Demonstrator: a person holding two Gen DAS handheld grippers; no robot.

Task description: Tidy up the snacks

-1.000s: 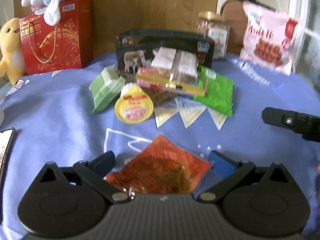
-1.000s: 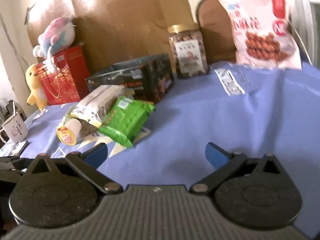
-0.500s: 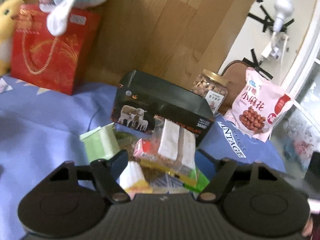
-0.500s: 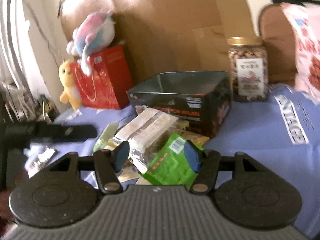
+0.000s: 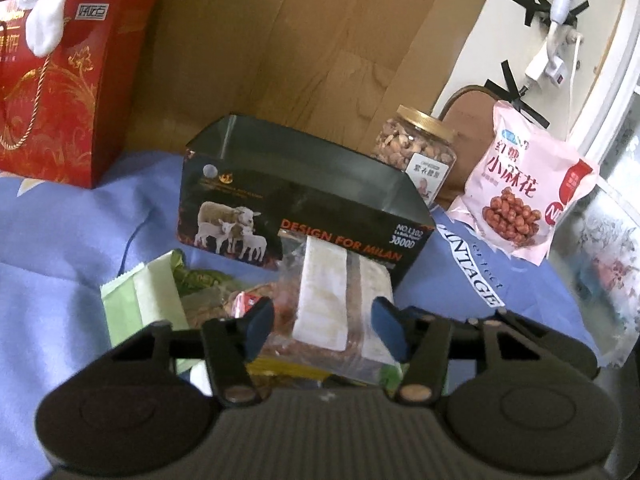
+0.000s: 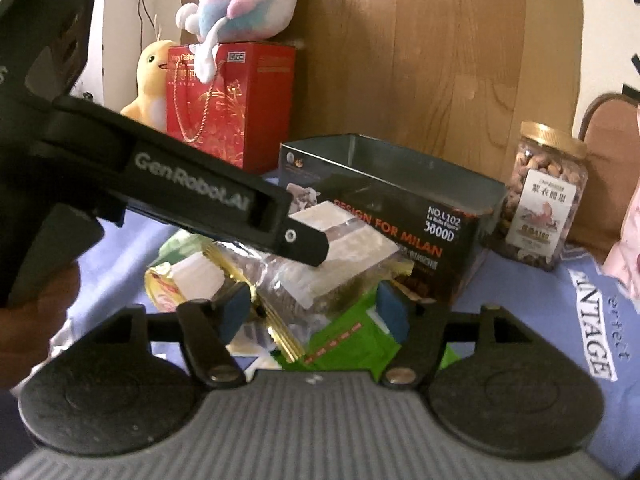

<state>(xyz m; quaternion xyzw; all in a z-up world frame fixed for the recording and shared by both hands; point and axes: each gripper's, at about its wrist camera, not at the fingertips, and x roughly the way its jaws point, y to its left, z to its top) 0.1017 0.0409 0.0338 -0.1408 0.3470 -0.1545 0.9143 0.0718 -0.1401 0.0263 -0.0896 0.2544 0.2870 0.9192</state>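
Observation:
A pile of snack packets lies on the blue cloth in front of an open dark box (image 5: 304,200) printed "DESIGN FOR MILAN", also in the right wrist view (image 6: 400,200). On top is a clear packet with a white label (image 5: 332,300) (image 6: 340,256). My left gripper (image 5: 326,326) is open, its blue pads either side of that packet. My right gripper (image 6: 314,312) is open over the pile, above a green packet (image 6: 352,344). A pale green packet (image 5: 140,300) and a yellow-lidded cup (image 6: 168,284) lie at the pile's left. The left gripper's arm (image 6: 180,192) crosses the right wrist view.
A nut jar (image 5: 416,152) and a pink snack bag (image 5: 524,196) stand at the back right. A red gift bag (image 5: 60,92) with a plush toy (image 6: 240,4) on it and a yellow duck (image 6: 152,76) stand at the back left. A wooden board is behind.
Both grippers moved forward from the open cloth to the snack pile and narrowed their jaws. The orange packet near the left gripper has gone out of view.

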